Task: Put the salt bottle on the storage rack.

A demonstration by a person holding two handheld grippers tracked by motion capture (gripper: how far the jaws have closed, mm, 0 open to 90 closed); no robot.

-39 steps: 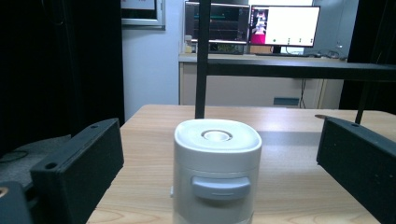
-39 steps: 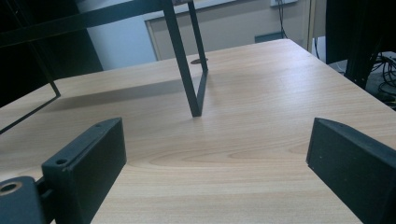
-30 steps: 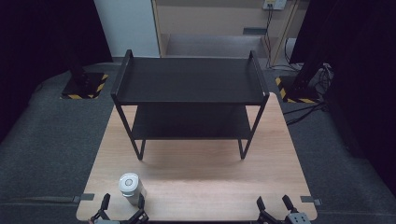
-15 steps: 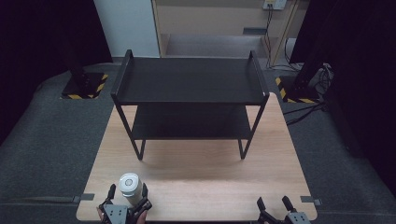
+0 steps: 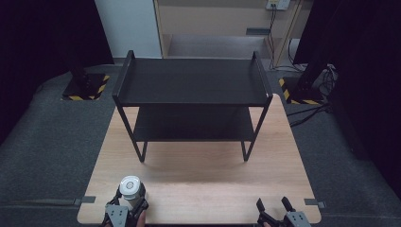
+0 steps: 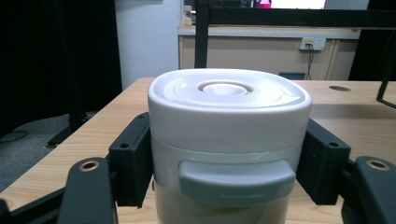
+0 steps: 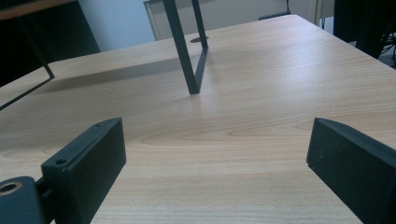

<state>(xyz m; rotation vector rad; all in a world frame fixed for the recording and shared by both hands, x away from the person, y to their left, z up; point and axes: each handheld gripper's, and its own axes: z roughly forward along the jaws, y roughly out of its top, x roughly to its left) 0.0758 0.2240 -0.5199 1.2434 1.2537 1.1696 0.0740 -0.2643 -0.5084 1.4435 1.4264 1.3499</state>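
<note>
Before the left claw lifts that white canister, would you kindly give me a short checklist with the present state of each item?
1. Left claw straddles the white canister, one jaw at each side: ok.
2. Jaws actually pressing on the canister walls: cannot tell; they stand at its sides, but contact is unclear.
3. Canister upright on the wooden table, lid seated level: ok.
4. Black two-tier shelf has bare top and lower tiers for a placement: ok.
5. Right claw open and holding nothing, apart from the canister at the near right edge: ok.
6. Table between canister and shelf free of obstacles: ok.
</note>
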